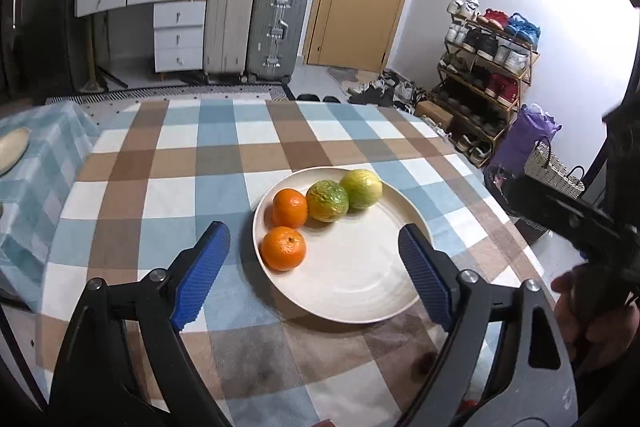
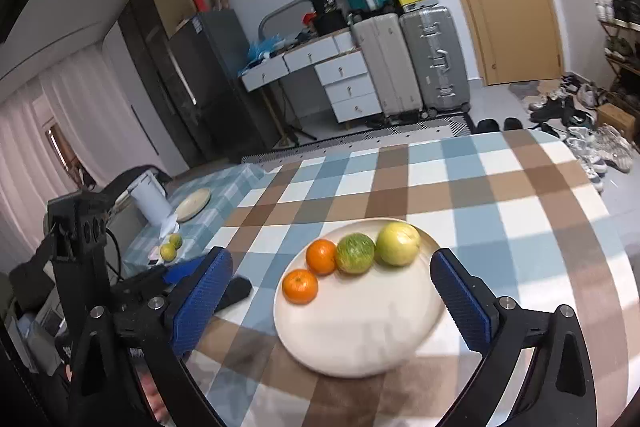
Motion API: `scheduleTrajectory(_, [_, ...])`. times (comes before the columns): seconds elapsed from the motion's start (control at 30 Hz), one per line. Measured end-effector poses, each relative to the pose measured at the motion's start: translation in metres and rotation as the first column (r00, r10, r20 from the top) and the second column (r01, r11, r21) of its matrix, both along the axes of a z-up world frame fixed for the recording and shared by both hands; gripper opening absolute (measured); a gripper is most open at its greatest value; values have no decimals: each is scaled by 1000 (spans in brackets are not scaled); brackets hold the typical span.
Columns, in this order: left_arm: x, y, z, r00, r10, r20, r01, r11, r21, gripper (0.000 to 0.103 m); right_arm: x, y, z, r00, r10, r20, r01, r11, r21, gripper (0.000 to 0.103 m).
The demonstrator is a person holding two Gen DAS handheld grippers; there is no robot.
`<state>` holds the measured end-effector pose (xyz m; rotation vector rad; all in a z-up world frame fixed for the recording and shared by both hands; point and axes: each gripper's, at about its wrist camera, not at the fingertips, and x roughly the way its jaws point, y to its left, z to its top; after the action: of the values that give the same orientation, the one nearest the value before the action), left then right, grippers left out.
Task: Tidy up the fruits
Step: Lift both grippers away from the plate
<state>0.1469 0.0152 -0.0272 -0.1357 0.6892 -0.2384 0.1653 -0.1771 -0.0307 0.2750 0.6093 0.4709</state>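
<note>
A cream plate (image 1: 352, 279) rests on the checked tablecloth (image 1: 180, 163). Along its far-left side lie two oranges (image 1: 283, 248) (image 1: 290, 207), a green-orange fruit (image 1: 327, 201) and a yellow-green fruit (image 1: 361, 188). My left gripper (image 1: 314, 231) hovers above the plate's near side, open, with nothing between its blue pads. The right wrist view shows the same plate (image 2: 360, 331) with the oranges (image 2: 300, 286) (image 2: 321, 256), the green fruit (image 2: 355, 253) and the yellow fruit (image 2: 398, 243). My right gripper (image 2: 330, 255) is open and empty above it.
A side table at the left carries another plate (image 2: 194, 203), a white kettle (image 2: 150, 203) and two yellow-green fruits (image 2: 170, 247). Suitcases (image 1: 256, 27), a drawer desk (image 1: 176, 27) and a shoe rack (image 1: 488, 67) stand beyond the table. A hand (image 1: 576, 291) holds the right gripper's body (image 1: 560, 215).
</note>
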Motion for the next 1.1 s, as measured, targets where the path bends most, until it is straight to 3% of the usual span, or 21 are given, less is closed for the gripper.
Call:
scheduleTrajectory(0.2, [-32, -7, 17, 999, 28, 39, -29, 999, 34, 102, -43, -17, -4, 999, -22, 25, 21, 999, 24, 103])
scheduleTrajectory(0.4, [-67, -16, 28, 998, 36, 48, -39, 998, 56, 102, -76, -23, -4, 998, -36, 47, 34, 999, 35, 103])
scheduleTrajectory(0.6, [-100, -23, 32, 997, 43, 59, -47, 997, 64, 102, -115, -18, 1, 994, -26, 108, 29, 999, -22, 103])
scheduleTrajectory(1.1, [-160, -29, 14, 1000, 18, 22, -20, 999, 50, 102, -175, -14, -4, 991, -52, 125, 63, 994, -90, 103])
